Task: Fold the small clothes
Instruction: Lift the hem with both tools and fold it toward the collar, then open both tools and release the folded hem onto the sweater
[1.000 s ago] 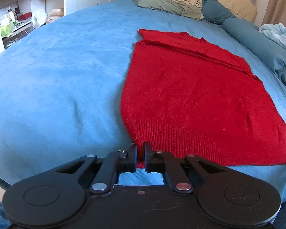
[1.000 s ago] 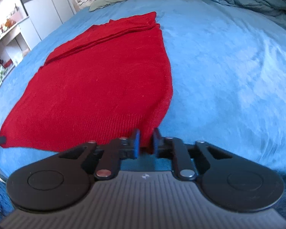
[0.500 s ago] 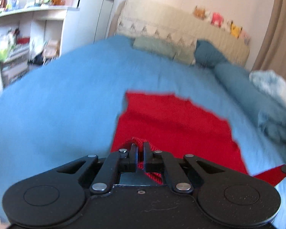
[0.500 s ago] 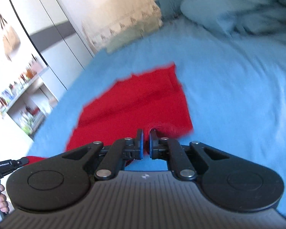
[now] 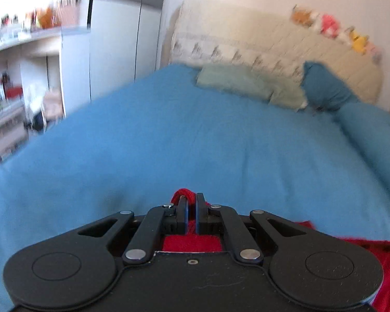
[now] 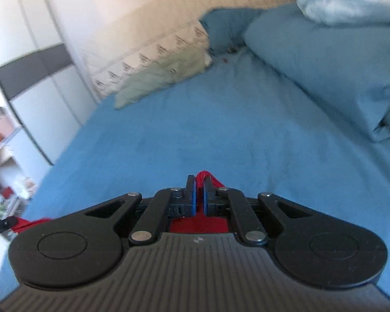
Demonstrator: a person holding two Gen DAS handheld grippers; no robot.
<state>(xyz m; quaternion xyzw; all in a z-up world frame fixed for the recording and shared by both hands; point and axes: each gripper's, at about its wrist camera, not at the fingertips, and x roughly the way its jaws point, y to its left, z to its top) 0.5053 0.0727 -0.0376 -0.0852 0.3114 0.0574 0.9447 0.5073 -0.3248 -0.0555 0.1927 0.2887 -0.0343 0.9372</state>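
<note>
- While both views are blurred, the left gripper [image 5: 191, 199] is seen clenched on a bunched edge of the red garment [image 5: 192, 243], a tuft of knit showing past the fingertips.
- Red cloth is seen under the left gripper's body and trailing out to the near right.
- The right gripper [image 6: 199, 182] is likewise closed on the red garment [image 6: 199, 225], red fabric being pinched between its blue pads [image 6: 193, 195].
- A strip of the garment is seen at the near left of the right wrist view, beside the tip of the other tool.
- The blue bedspread [image 5: 169, 140] is spread beyond both grippers.
- A pale green pillow [image 5: 234, 82] and a dark blue pillow [image 5: 325, 88] are laid at the far end, against the cream headboard [image 5: 260, 39].
- Shelves [image 5: 10, 83] are seen at the far left.
</note>
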